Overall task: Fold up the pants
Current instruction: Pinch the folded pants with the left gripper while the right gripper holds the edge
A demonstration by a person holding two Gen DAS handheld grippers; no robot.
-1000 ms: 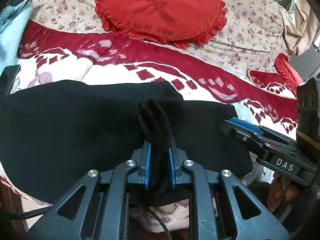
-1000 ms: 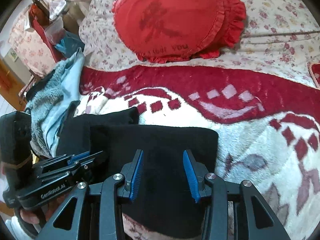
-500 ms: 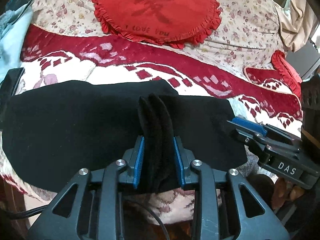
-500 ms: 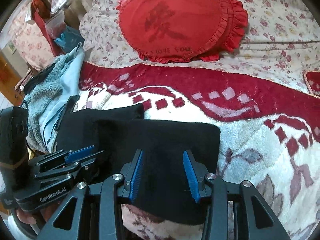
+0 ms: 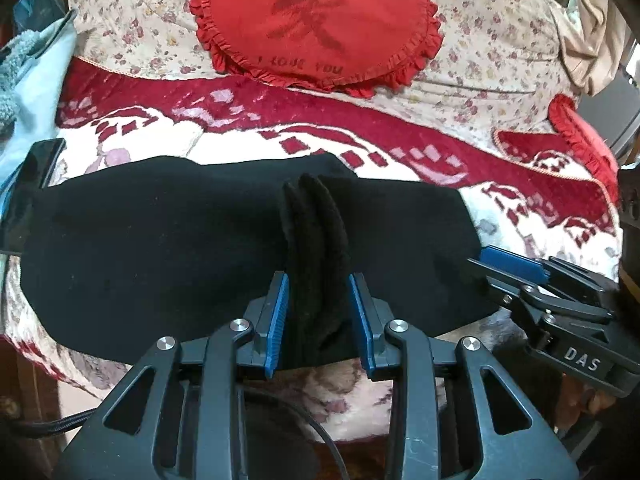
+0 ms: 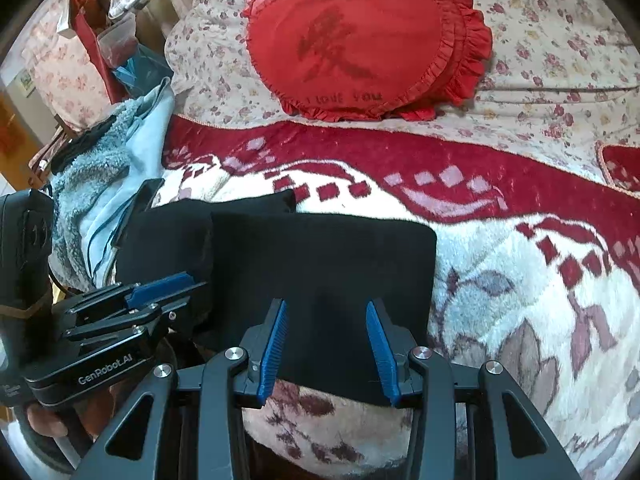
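The black pants (image 5: 160, 248) lie folded across the near edge of the bed, also in the right wrist view (image 6: 320, 264). My left gripper (image 5: 318, 288) has its jaws parted, with a bunched ridge of black cloth (image 5: 316, 232) standing loosely between them. My right gripper (image 6: 324, 316) is open and empty, its jaws over the pants' near right end. It shows at the right of the left wrist view (image 5: 516, 276), and the left gripper shows at the left of the right wrist view (image 6: 160, 292).
A red-and-white patterned blanket (image 6: 520, 280) covers the bed. A red frilled cushion (image 5: 316, 24) lies on a floral quilt (image 5: 500, 40) at the back. A pale blue fleece garment (image 6: 104, 184) is piled at the left. A dark flat object (image 5: 32, 184) lies by the pants' left end.
My left gripper's jaws have opened from a tight pinch on the cloth ridge, which now stands loose. Both grippers have drawn back slightly toward the bed's near edge.
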